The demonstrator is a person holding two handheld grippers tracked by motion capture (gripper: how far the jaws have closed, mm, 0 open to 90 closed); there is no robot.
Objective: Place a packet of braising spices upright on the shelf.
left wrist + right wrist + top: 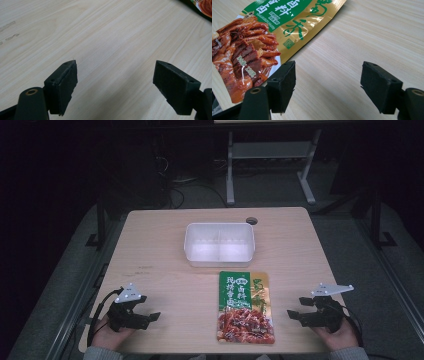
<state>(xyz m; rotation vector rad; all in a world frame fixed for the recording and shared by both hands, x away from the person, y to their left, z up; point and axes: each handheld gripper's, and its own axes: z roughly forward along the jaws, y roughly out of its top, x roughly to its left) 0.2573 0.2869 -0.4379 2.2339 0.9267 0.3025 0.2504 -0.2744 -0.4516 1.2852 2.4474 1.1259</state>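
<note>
Left gripper (150, 315) and right gripper (296, 314) low over table (150, 250), jaws wide apart, empty.

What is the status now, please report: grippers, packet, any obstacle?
Left gripper open, right gripper open, both holding nothing. Snack packet flat on table, between them, near side of white container. Nothing in the way.

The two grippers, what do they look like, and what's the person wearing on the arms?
Both the left gripper and the right gripper are black, each topped by a grey three-cornered plate with white dots. Each has two blocky black jaws with flat pads and screw holes. Black cables trail from both. Grey sleeve cuffs show at the wrists.
</note>
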